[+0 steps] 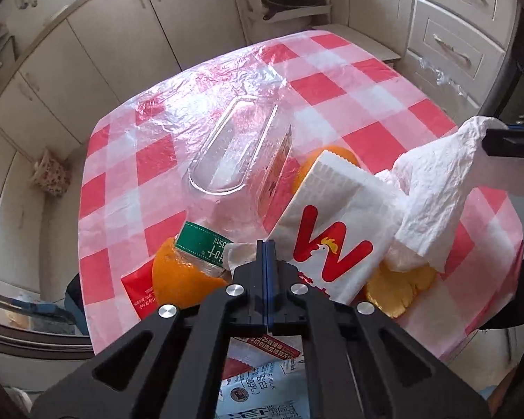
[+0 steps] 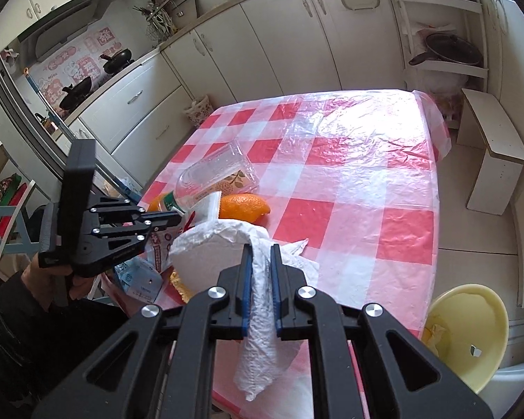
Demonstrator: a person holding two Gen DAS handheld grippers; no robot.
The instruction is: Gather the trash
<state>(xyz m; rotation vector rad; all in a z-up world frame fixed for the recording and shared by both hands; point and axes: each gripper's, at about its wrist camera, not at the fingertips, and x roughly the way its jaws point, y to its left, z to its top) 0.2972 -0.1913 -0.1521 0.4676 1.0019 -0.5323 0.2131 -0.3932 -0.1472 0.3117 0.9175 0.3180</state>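
The right gripper (image 2: pixel 261 255) is clamped on a crumpled tissue (image 2: pixel 258 300), lifted clear of the table (image 2: pixel 366 188) at its near edge. Part of the tissue drapes over the trash pile beside it: a paper bag (image 1: pixel 335 230), orange peel (image 1: pixel 185 279), a bottle (image 1: pixel 202 248) and a clear tray (image 1: pixel 234 146). The left gripper (image 1: pixel 266 244) is fully closed above the bag and bottle; no item is visibly pinched between its pads. A yellow bowl (image 2: pixel 471 335) sits below the table's right near corner and looks like the drop point. Recommended: raise the tissue until its tail clears the bag, then carry it over the bowl before releasing. Risk: a trailing end may drag the bag along.
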